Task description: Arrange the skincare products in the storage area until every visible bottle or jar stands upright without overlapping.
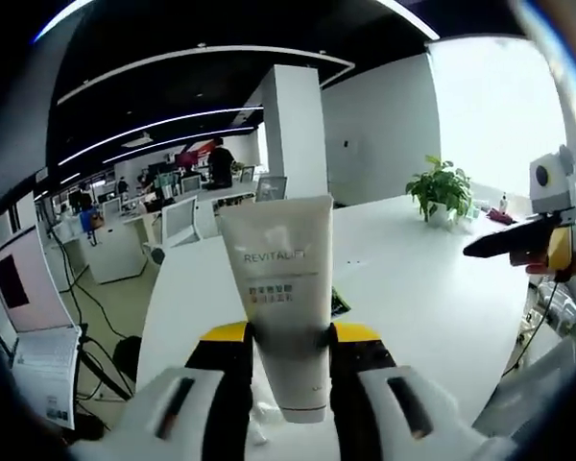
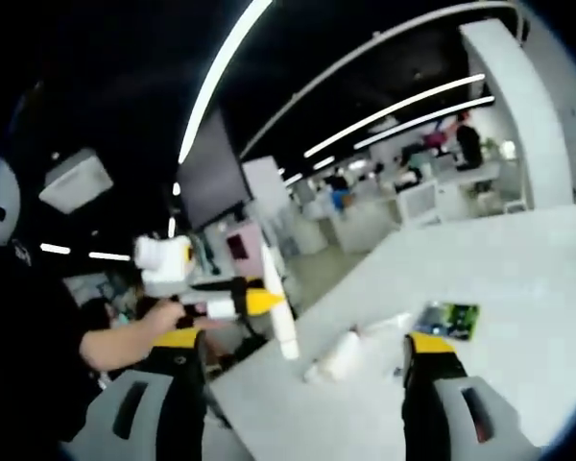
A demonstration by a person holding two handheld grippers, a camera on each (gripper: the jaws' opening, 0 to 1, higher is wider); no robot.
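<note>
1. Centre frame, left gripper view: left gripper clamped on white tube, cap down, lifted off the white table for standing upright.
2. Right gripper jaws apart, empty; small white bottle lying on table, lower centre, right gripper view.

left gripper: jaws clamped on white REVITALIFT tube, held raised, cap end down. right gripper: jaws spread wide, nothing between them. Person's hand at 9 o'clock grips left gripper's handle.
</note>
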